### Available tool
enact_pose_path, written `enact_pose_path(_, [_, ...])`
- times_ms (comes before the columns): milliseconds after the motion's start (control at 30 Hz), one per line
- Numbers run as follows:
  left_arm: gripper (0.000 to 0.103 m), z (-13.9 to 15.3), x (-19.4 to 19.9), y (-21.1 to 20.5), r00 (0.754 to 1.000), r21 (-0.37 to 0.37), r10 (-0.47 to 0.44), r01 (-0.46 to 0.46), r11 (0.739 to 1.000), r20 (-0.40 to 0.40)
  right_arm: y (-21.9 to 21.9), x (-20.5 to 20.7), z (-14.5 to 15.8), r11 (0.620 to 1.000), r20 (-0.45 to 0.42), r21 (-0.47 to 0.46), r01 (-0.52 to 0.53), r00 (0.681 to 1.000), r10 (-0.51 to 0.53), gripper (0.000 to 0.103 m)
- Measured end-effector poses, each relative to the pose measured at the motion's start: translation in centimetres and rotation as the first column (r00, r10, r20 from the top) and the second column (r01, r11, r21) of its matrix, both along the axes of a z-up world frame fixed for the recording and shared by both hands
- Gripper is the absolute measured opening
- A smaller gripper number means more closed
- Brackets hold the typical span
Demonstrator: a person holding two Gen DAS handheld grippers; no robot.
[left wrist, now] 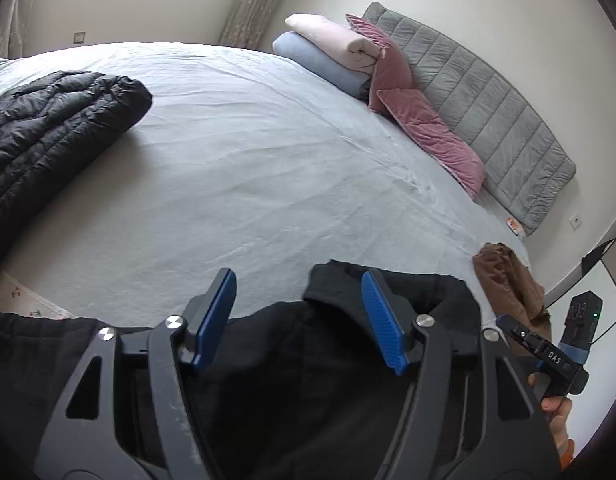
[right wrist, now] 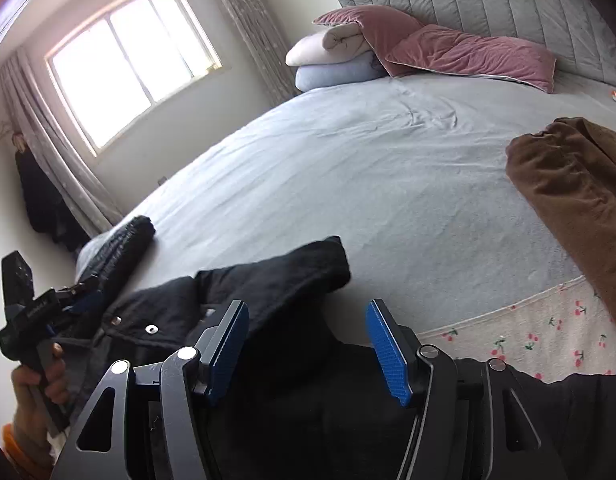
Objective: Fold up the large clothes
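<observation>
A black garment (left wrist: 308,360) with snap buttons lies at the near edge of the bed, under both grippers; it also shows in the right wrist view (right wrist: 276,280). My left gripper (left wrist: 298,312) is open above it, blue pads apart, holding nothing. My right gripper (right wrist: 308,340) is open above the same garment, holding nothing. Each gripper shows in the other's view, the right at the right edge (left wrist: 547,352) and the left at the left edge (right wrist: 40,308).
A black puffer jacket (left wrist: 48,132) lies folded on the bed's left side. A brown garment (right wrist: 579,192) lies at the right. Folded pink and blue blankets (left wrist: 331,48), mauve pillows (left wrist: 427,128) and a grey headboard (left wrist: 499,108) are at the far end. The grey sheet (left wrist: 268,160) spreads between.
</observation>
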State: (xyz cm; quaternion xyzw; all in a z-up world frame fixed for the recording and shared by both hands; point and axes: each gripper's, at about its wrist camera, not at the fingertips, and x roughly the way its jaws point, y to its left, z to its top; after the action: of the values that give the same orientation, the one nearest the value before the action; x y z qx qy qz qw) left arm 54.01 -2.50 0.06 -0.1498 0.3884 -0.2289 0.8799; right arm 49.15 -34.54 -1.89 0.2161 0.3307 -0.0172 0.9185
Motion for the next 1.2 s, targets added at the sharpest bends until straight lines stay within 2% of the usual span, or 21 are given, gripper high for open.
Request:
enact_pose_path(33, [0.066, 0.2, -0.1, -0.9, 1.0, -0.007, -0.021, 0.021, 1.0, -0.001, 0.5, 0.2, 0.3, 1.0, 0.023, 0.029, -0.012, 1.0, 0.011, 0.062])
enact_pose_path(100, [0.062, -0.5, -0.2, -3.3, 0.998, 0.041, -0.064, 0.065, 0.997, -0.019, 1.6, 1.8, 0.6, 0.998, 0.038, 0.045, -0.042, 0.998, 0.041, 0.062])
enact_pose_path(133, [0.056, -1.4, -0.2, -4.3, 0.995, 0.068, -0.092, 0.094, 0.993, -0.038, 2.3, 2.4, 0.3, 0.998, 0.03, 0.033, -0.048, 0.998, 0.047, 0.062])
enact_pose_path(200, [0.016, -4.0, -0.5, -5.9, 0.985, 0.144, -0.133, 0.149, 0.978, -0.113, 3.5, 3.1, -1.1, 0.999, -0.013, -0.013, -0.051, 0.999, 0.051, 0.06])
enact_pose_path(267, [0.011, -7.6, -1.2, -6.5, 0.973, 0.225, -0.135, 0.176, 0.958, -0.188, 3.8, 3.7, -3.4, 0.997, -0.082, -0.066, -0.04, 0.996, 0.035, 0.049])
enact_pose_path(300, [0.011, -9.0, -1.9, -6.2, 0.973, 0.244, -0.134, 0.178, 0.953, -0.186, 3.7, 3.8, -4.8, 0.995, -0.122, -0.087, -0.037, 0.992, 0.026, 0.045])
enact_pose_path(367, [0.012, -9.5, -3.2, -5.4, 0.983, 0.227, -0.142, 0.166, 0.96, -0.12, 3.4, 3.3, -7.0, 0.992, -0.161, -0.12, -0.039, 0.987, 0.02, 0.043])
enact_pose_path(400, [0.013, -9.4, -3.4, -5.1, 0.983, 0.233, -0.142, 0.166, 0.958, -0.117, 3.3, 2.8, -7.2, 0.992, -0.149, -0.121, -0.045, 0.988, 0.027, 0.043])
enact_pose_path(467, [0.014, -9.0, -4.1, -4.9, 0.984, 0.249, -0.148, 0.17, 0.953, -0.103, 3.2, 2.3, -6.7, 0.991, -0.155, -0.125, -0.048, 0.987, 0.028, 0.043])
enact_pose_path(533, [0.018, -8.0, -4.6, -4.9, 0.986, 0.305, -0.147, 0.163, 0.938, -0.074, 3.2, 1.8, -5.9, 0.991, -0.159, -0.126, -0.047, 0.987, 0.026, 0.044])
enact_pose_path(633, [0.039, -6.0, -5.6, -4.8, 0.983, 0.327, -0.182, 0.165, 0.93, 0.022, 3.5, 0.6, -4.6, 0.991, -0.141, -0.117, -0.057, 0.989, 0.041, 0.045])
enact_pose_path(667, [0.052, -5.5, -5.7, -4.5, 0.983, 0.342, -0.176, 0.149, 0.928, 0.048, 3.9, 0.1, -4.3, 0.989, -0.141, -0.132, -0.067, 0.989, 0.048, 0.047])
enact_pose_path(700, [0.059, -5.3, -5.8, -4.2, 0.983, 0.358, -0.169, 0.134, 0.924, 0.069, 4.2, -0.4, -4.1, 0.985, -0.141, -0.156, -0.076, 0.989, 0.054, 0.049])
enact_pose_path(767, [0.059, -5.2, -5.5, -2.8, 0.987, 0.38, -0.144, 0.108, 0.919, 0.068, 4.9, -1.7, -3.8, 0.979, -0.143, -0.179, -0.096, 0.987, 0.071, 0.054])
enact_pose_path(867, [0.059, -4.3, -4.8, 0.6, 0.993, 0.381, -0.106, 0.077, 0.921, 0.055, 4.6, -3.8, -3.0, 0.98, -0.139, -0.155, -0.121, 0.985, 0.1, 0.06])
enact_pose_path(967, [0.06, -3.6, -4.0, 4.7, 0.998, 0.46, -0.02, -0.007, 0.888, 0.055, 4.1, -5.4, -2.7, 0.981, -0.14, -0.145, -0.13, 0.984, 0.11, 0.063])
enact_pose_path(1033, [0.06, -3.3, -4.3, 8.0, 0.998, 0.479, 0.046, -0.058, 0.876, 0.037, 4.0, -6.2, -2.6, 0.981, -0.148, -0.146, -0.125, 0.984, 0.104, 0.064])
enact_pose_path(1133, [0.062, -2.4, -6.4, 12.9, 0.992, 0.446, 0.121, -0.126, 0.886, 0.04, 4.2, -7.7, -2.1, 0.98, -0.176, -0.152, -0.128, 0.979, 0.1, 0.064])
enact_pose_path(1200, [0.07, -1.7, -8.2, 15.7, 0.984, 0.442, 0.173, -0.17, 0.881, 0.034, 4.4, -9.1, -1.5, 0.98, -0.194, -0.151, -0.127, 0.976, 0.097, 0.064])
